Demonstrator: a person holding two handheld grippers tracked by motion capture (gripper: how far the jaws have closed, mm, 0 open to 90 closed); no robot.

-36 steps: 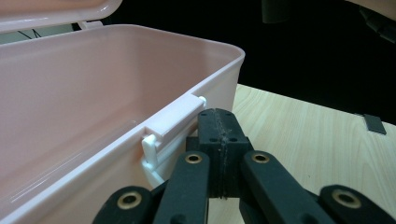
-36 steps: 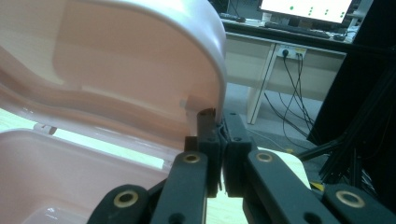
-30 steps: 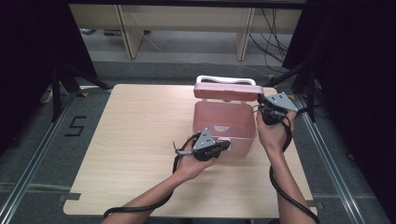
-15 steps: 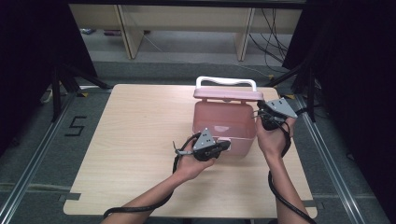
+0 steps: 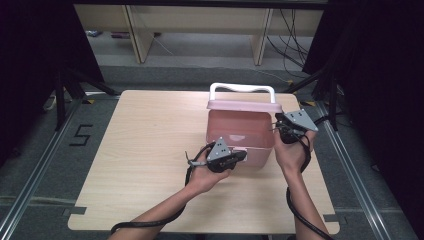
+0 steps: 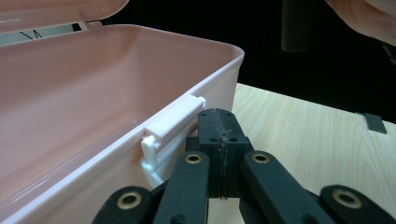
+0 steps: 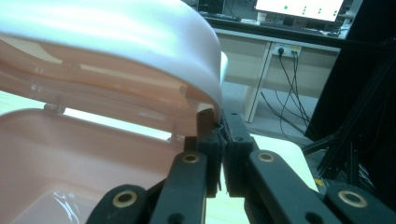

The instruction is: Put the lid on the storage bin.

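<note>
Pale wood covers the table (image 5: 140,165), and the person's two forearms come in over its near edge, each hand holding a gripper. The left hand (image 5: 202,177) sits a little right of the table's middle, and the left gripper (image 5: 239,157) points at the near wall of a pink plastic box (image 5: 240,131). In the left gripper view its black jaws are pressed flat together with nothing between them, their tip just beside the white latch (image 6: 170,128) on the box's front rim; whether the tip touches the latch or the wall I cannot tell.

The box stands toward the right side of the table, between its middle and its far edge. It is open: the pink inside (image 6: 79,93) shows bare walls and a glossy floor.

The right hand (image 5: 290,152) is at the box's right side, near the table's right edge. The right gripper (image 5: 278,131) reaches the right end of the lid (image 5: 242,105). In the right gripper view its jaws are clenched on the lid's (image 7: 116,37) rim, which sits in the narrow gap between the pads, and the lid is tilted up above the box.

Farther off, the lid's white handle (image 5: 242,90) stands at the back of the box. Beyond the far edge of the table are light wooden shelf legs (image 5: 262,35) and loose cables (image 5: 295,40) on the floor.
</note>
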